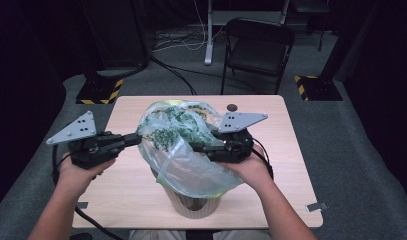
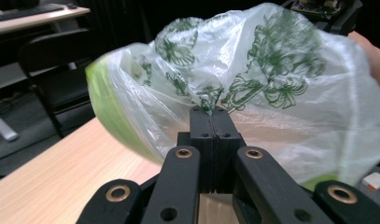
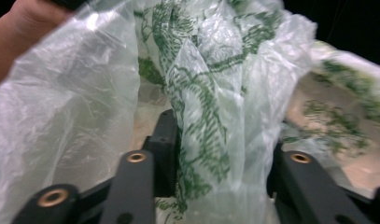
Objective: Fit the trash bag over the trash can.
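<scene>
Both grippers meet at a thin, floppy plastic bag [image 1: 183, 150] over a wooden bin [image 1: 193, 205] near the table's [image 1: 286, 165] front edge: left gripper [image 2: 210, 112] pinches its film, right gripper [image 3: 215, 154] stands apart around a fold.

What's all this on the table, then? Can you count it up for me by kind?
Plastic bags, clear with green print: 1
Round wooden-looking containers under the bag: 1
Small dark round things near the far edge: 1
Hand-held grippers, left gripper and right gripper: 2
Total: 5
</scene>
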### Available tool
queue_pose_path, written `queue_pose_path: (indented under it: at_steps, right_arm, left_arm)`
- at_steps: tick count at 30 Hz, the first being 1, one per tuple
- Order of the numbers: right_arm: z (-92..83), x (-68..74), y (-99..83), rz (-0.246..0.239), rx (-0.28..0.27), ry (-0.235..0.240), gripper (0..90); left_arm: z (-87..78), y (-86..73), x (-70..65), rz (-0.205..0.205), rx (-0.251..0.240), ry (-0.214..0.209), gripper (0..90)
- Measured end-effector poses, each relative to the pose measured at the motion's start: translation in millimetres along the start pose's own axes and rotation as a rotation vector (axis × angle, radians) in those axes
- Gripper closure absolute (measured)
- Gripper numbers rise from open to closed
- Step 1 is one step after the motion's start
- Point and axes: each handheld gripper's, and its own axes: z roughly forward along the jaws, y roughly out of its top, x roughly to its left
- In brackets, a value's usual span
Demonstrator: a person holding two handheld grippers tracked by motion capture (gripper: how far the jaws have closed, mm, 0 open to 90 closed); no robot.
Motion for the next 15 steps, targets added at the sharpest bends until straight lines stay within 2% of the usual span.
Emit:
queue_pose_path:
  at_steps: [3, 6, 11, 15]
  right_arm:
    - [-5.2, -0.2, 3.7, -0.003, -0.030, -0.005, 48.4]
    - [-17.1, -0.4, 7.8, -0.014, -0.070, -0.028, 43.8]
    - [-32.3, -2.3, 9.8, -0.015, -0.095, -0.043, 42.0]
    - [-47.2, -5.5, 7.8, -0.009, -0.133, -0.061, 40.7]
  left_arm:
    - [-13.5, 5.3, 0.0, 0.012, 0.010, 0.018, 89.7]
    - [-24.4, 7.7, -0.5, 0.022, 0.031, 0.022, 89.7]
    - [-33.2, 2.1, 0.6, 0.021, 0.071, 0.024, 89.7]
    - [-33.9, -11.5, 5.1, -0.011, 0.085, 0.020, 89.7]
